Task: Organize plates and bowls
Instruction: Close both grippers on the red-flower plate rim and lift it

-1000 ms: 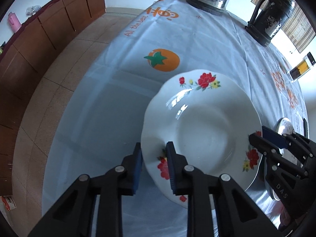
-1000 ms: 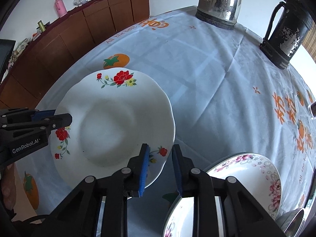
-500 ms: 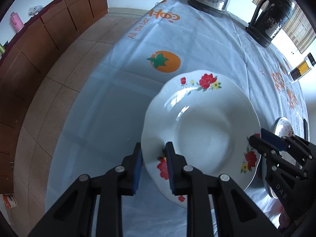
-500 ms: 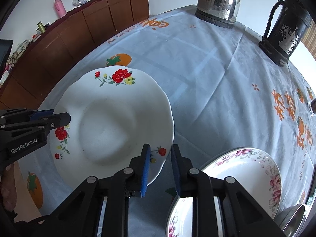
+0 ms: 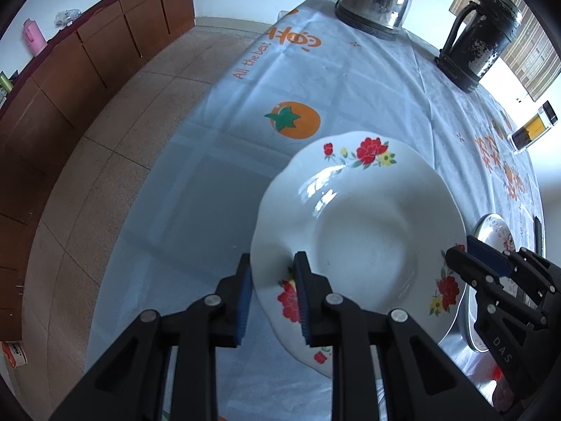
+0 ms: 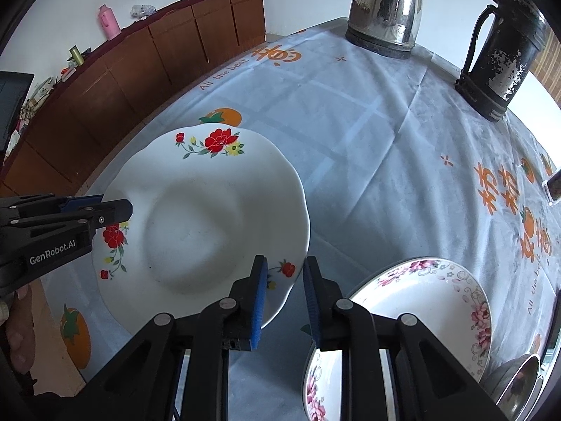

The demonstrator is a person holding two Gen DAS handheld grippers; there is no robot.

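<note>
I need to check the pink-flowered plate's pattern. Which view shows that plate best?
The right wrist view: the white plate with pink floral rim shows most of its rim and well at lower right. The left wrist view catches only a sliver beyond the red-flowered white plate, behind the right hand-held gripper.

I'm in a home dining room: tiled floor [image 5: 115, 112], long wooden sideboard [image 6: 140, 59] with a pink thermos [image 6: 108, 22], printed tablecloth [image 6: 368, 112], steel kettle [image 6: 385, 10], floral plates [image 6: 210, 217].
</note>
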